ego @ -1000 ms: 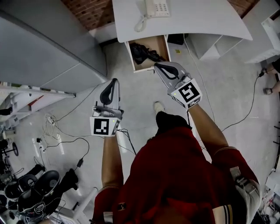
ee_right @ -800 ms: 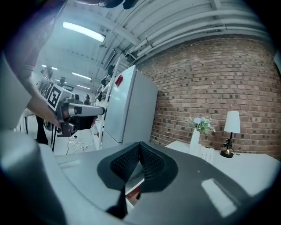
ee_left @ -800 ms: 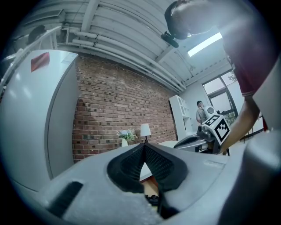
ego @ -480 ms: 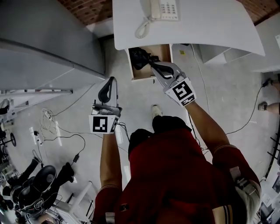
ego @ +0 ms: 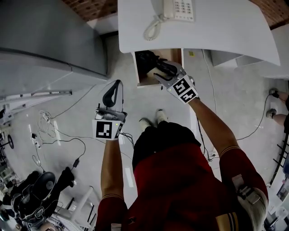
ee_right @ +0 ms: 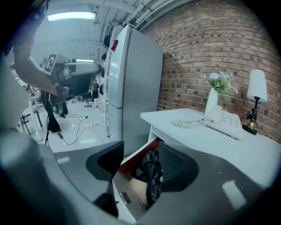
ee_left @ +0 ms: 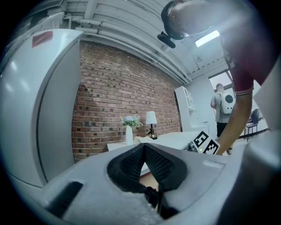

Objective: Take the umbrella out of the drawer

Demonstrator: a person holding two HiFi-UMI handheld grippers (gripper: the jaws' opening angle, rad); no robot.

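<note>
Umbrella (ee_right: 149,173): black, folded, lying bunched in the open drawer (ee_right: 131,160) under the white desk (ego: 216,27).

Right gripper (ee_right: 140,157): jaws apart and opening. The umbrella shows through the gap between them, but neither pad presses on it. In the head view the right gripper (ego: 161,67) sits over the drawer's (ego: 146,80) front right part, tipped downward, just beside the umbrella (ego: 145,59), which fills the back left of the compartment. Contact with the fabric cannot be told.

Left gripper (ee_left: 144,147): pads pressed together at the tips, nothing between them. In the head view the left gripper (ego: 117,85) is held level over bare floor, well apart from the drawer and to its left.

Surroundings: a corded telephone (ego: 178,9) stands on the desk above the drawer. In the right gripper view it sits near a white vase of flowers (ee_right: 214,101) and a small lamp (ee_right: 257,94), in front of a brick wall (ee_right: 206,48). A grey refrigerator (ee_right: 131,88) stands left of the desk. Cables (ego: 54,135) trail on the floor.
</note>
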